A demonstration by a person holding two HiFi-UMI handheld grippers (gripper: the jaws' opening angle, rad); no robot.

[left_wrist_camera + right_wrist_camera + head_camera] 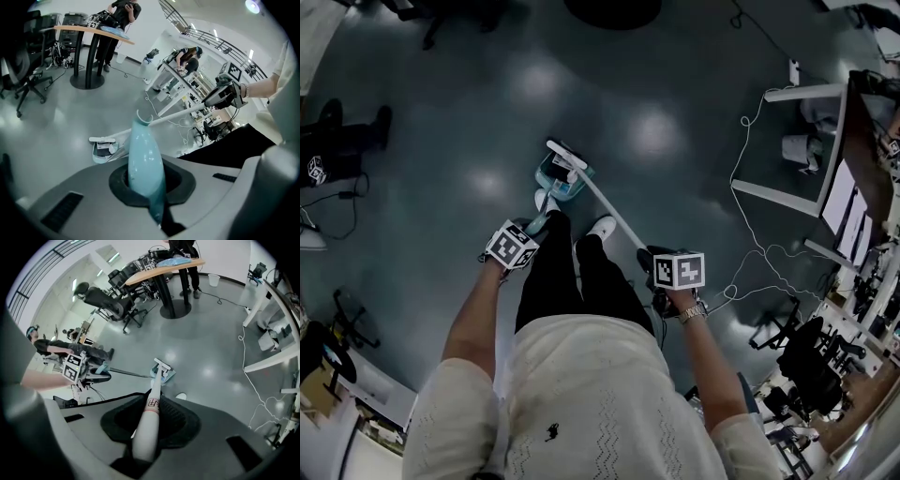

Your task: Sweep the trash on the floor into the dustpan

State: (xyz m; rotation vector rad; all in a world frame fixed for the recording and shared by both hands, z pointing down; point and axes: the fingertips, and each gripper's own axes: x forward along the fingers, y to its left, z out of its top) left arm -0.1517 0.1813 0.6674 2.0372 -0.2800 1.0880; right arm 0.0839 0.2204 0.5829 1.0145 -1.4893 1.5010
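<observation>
Left gripper: jaws clamped on teal dustpan handle. Right gripper: jaws clamped on broom handle. Dustpan rests on the floor, ahead of and below both jaws, with the broom head against it. My assessment: too hard a stroke could tip the dustpan and spill its trash

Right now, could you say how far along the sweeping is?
Scraps lie in the light-blue plastic dustpan. The left gripper is shut on its handle, the right gripper on the white broom, its head at the pan's mouth. No loose trash shows on the grey floor; probably only lifting remains.
</observation>
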